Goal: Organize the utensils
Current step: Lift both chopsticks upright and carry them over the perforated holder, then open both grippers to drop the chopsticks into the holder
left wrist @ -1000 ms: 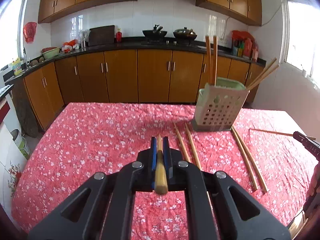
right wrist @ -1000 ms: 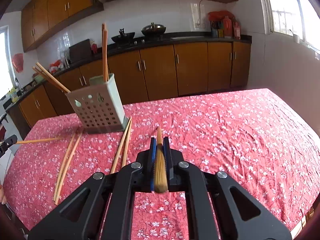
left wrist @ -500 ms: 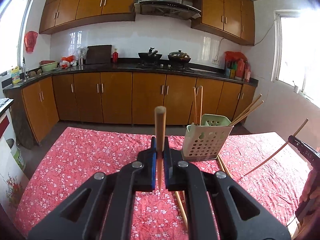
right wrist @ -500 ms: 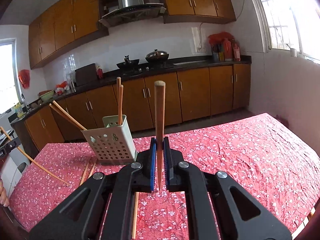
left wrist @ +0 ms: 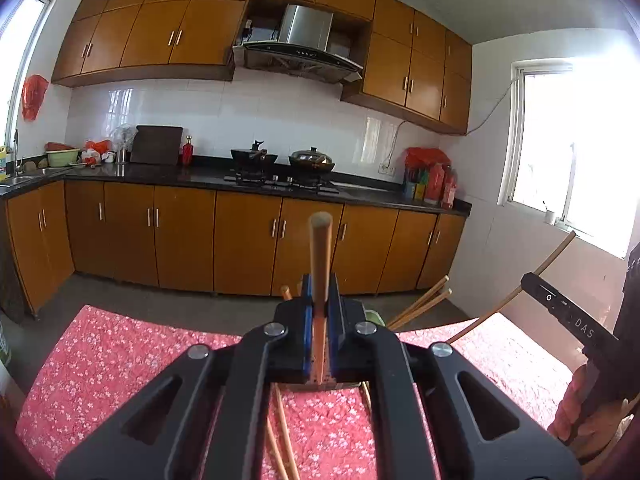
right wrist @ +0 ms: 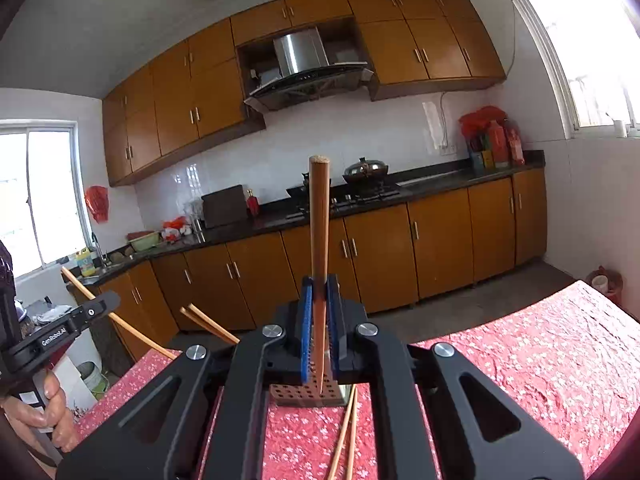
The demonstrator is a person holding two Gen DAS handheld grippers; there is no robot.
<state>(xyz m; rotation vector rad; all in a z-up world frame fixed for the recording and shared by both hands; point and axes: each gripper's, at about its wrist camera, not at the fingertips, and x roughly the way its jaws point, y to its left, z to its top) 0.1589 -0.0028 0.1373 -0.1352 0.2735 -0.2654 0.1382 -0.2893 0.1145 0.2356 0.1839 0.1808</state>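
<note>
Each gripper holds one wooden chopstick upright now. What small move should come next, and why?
Probably lower the right gripper so that its brown wooden chopstick goes down into the perforated plastic utensil holder. The holder shows just below the tip, other chopsticks already stand in it, and the left gripper with its own wooden chopstick can follow.

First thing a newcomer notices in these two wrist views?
A chopstick stands upright, pinched in the left gripper, dead centre of its view; the right gripper holds its own chopstick the same way. Below each lie the red floral tablecloth and loose chopsticks; behind, orange kitchen cabinets.
</note>
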